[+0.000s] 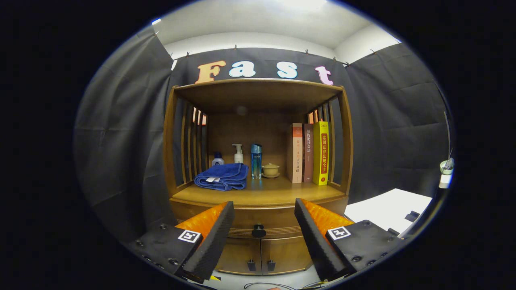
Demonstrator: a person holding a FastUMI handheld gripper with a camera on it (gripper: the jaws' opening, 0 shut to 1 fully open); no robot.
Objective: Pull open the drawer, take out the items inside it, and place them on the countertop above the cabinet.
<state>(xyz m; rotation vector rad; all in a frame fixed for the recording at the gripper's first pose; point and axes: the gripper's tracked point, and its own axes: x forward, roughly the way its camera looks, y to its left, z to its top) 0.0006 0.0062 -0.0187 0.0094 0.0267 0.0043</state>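
The cabinet (258,193) stands ahead, its drawer (258,225) shut. The gripper (264,219) gapes wide, holding nothing. The knob (258,230) sits between the fingers, beyond them; being small, it could slip from an off-centre close.

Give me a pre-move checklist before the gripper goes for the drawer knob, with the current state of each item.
1. Gripper open wide enough for the knob: ok, the fingers are spread apart with nothing between them.
2. Drawer knob lined up: ok, it sits between the fingers, beyond their tips.
3. Drawer closed and needing a pull: ok, its front lies flush under the countertop.
4. Path to the knob free: ok, nothing stands between the fingers and the knob.
5. Room on the countertop for the items: ok, the front strip is bare ahead of the blue towel and books.
6. Drawer contents: cannot tell, hidden while shut.
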